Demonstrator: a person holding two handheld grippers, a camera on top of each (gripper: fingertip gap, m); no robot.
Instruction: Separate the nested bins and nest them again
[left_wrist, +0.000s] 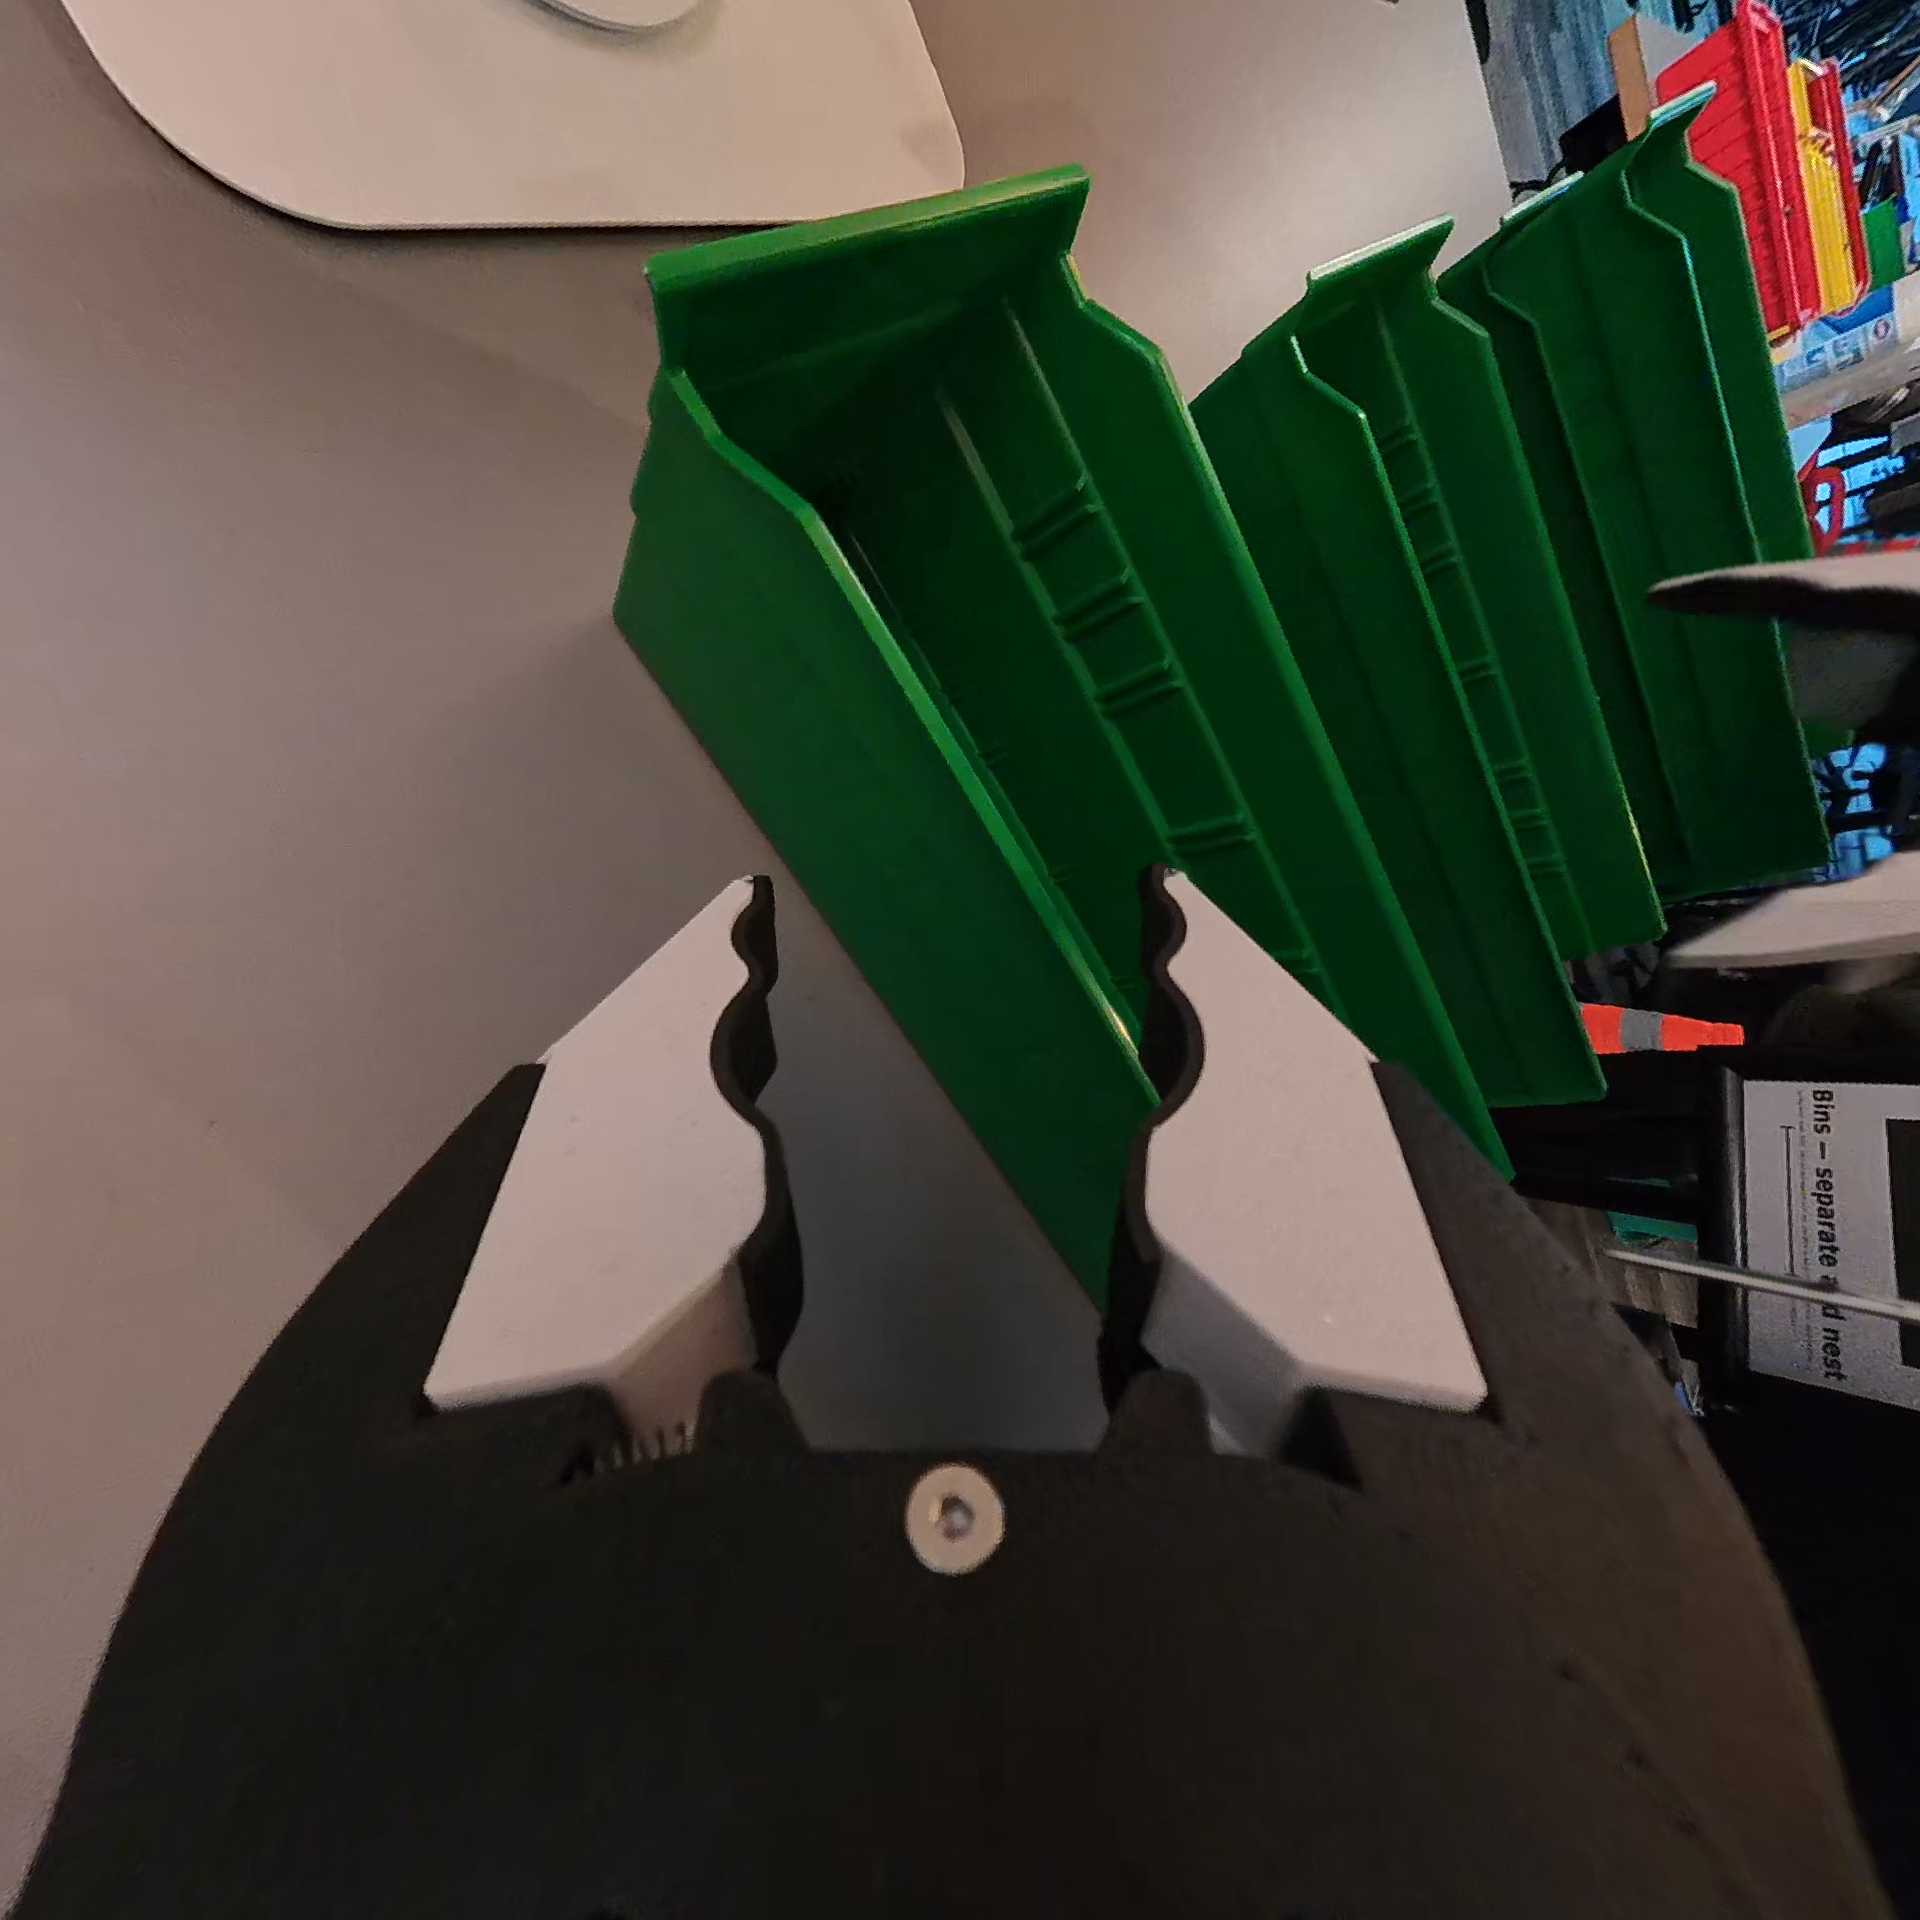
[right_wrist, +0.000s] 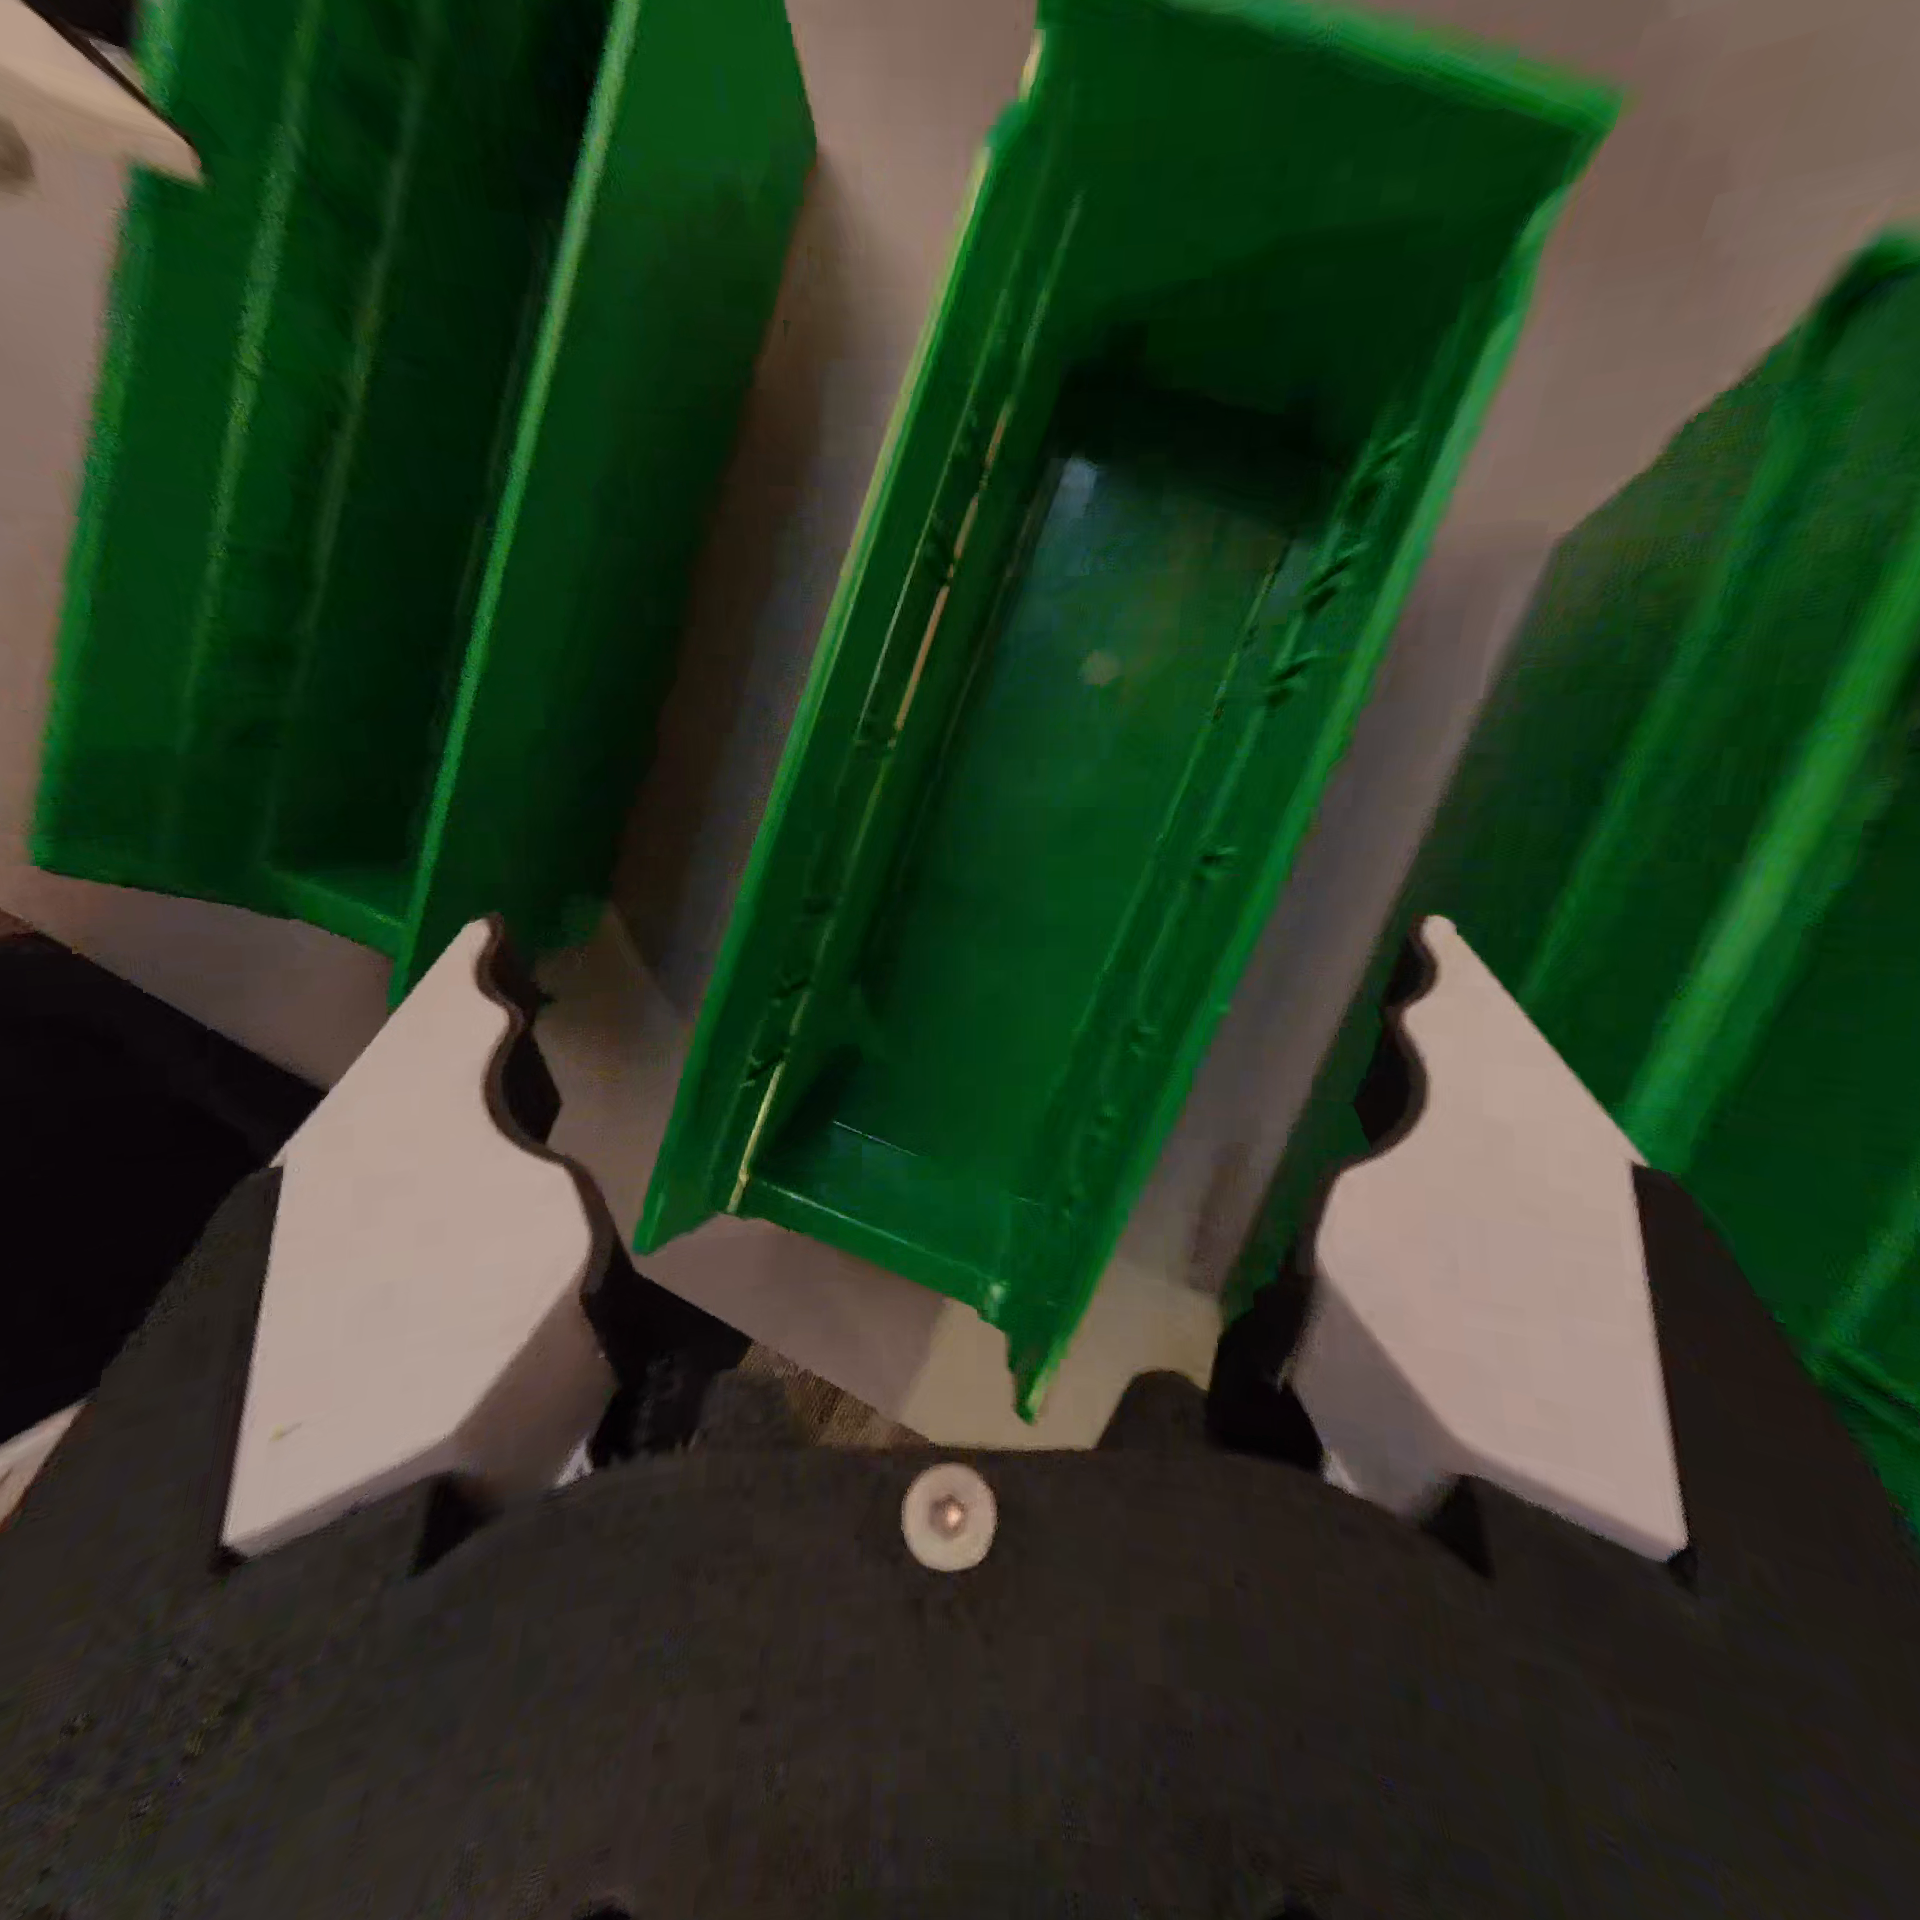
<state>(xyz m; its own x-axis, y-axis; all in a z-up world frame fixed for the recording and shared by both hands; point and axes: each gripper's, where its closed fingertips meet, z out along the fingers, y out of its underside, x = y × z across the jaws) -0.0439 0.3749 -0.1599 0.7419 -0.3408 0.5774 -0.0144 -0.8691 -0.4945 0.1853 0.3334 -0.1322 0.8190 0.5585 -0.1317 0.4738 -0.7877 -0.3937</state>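
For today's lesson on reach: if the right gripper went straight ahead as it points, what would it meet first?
Most likely the middle green bin. The right gripper is open, with that bin's near end lying between its fingers. Depth is blurred, so contact with the rim or the floor inside is uncertain.

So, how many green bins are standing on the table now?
3, side by side: the nearest bin at the left gripper, a middle bin, a far bin. Whether any holds another nested inside, I cannot tell.

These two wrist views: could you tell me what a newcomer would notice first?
Bright green bins on a pale table. In the left wrist view the nearest green bin has its side wall between the open left gripper fingers. The right gripper gapes over the middle bin.
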